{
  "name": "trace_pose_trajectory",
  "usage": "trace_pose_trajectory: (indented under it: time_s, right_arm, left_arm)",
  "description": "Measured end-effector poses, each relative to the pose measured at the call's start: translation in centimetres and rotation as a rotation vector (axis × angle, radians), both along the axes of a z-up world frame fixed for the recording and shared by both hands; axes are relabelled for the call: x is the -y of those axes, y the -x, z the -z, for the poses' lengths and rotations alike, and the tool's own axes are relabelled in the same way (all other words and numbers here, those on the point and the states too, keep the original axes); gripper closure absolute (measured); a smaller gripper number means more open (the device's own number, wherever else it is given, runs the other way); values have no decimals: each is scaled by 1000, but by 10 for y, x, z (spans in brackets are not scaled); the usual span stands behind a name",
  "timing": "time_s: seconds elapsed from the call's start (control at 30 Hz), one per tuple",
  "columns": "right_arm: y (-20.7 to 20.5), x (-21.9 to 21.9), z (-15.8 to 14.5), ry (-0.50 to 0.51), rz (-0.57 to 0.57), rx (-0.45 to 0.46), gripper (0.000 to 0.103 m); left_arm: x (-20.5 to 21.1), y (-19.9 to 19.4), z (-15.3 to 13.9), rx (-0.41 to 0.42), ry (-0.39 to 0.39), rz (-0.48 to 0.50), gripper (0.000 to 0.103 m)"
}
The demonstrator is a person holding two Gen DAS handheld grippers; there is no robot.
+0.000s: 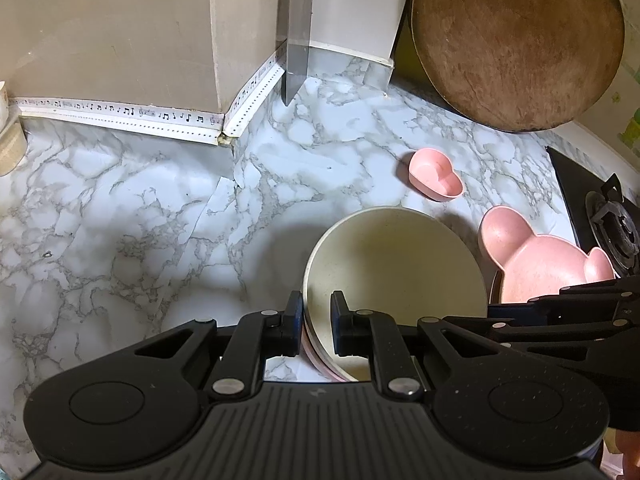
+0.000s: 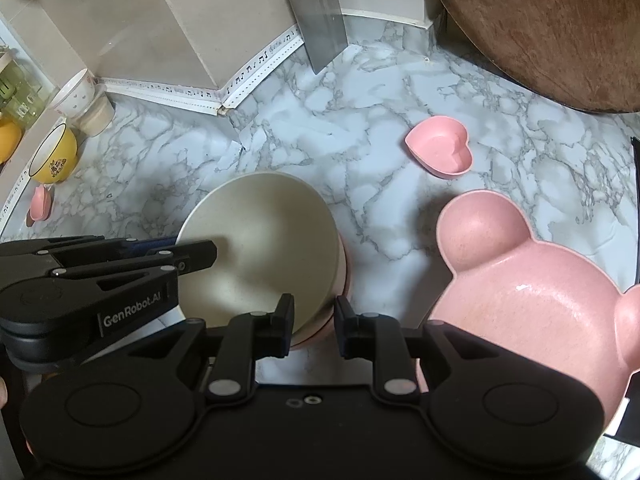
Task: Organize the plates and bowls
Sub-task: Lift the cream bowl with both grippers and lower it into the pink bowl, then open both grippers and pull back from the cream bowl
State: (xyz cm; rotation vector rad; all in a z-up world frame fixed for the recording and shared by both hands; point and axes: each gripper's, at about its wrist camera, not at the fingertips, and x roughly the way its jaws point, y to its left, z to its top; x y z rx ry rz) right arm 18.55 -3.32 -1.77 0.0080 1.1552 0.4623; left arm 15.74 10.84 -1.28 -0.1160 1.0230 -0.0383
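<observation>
A cream bowl [image 1: 396, 276] sits nested in pink bowls on the marble counter [image 1: 120, 220]; it also shows in the right wrist view [image 2: 260, 248]. My left gripper [image 1: 316, 322] has its jaws astride the stack's left rim, closed on it. My right gripper [image 2: 312, 326] has its jaws astride the stack's right rim, with a small gap still showing. A pink bear-shaped plate [image 2: 532, 300] lies right of the stack [image 1: 548, 264]. A small pink heart-shaped dish [image 2: 440, 150] lies farther back [image 1: 436, 174].
A round wooden board [image 1: 516, 40] leans at the back right. A cleaver blade [image 1: 296, 40] hangs at the back wall. A gas stove [image 1: 612, 224] is at the right. A yellow bowl [image 2: 54, 160], a white cup [image 2: 76, 94] and a small pink dish [image 2: 40, 202] stand at the left.
</observation>
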Motion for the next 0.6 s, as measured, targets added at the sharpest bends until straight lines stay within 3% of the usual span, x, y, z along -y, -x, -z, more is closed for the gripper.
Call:
trace_pose_trajectory:
  time_s: [0.6]
  right_arm:
    - [-1, 10, -15, -45, 6, 28, 82]
  left_arm:
    - [-7, 5, -17, 55, -6, 12, 89]
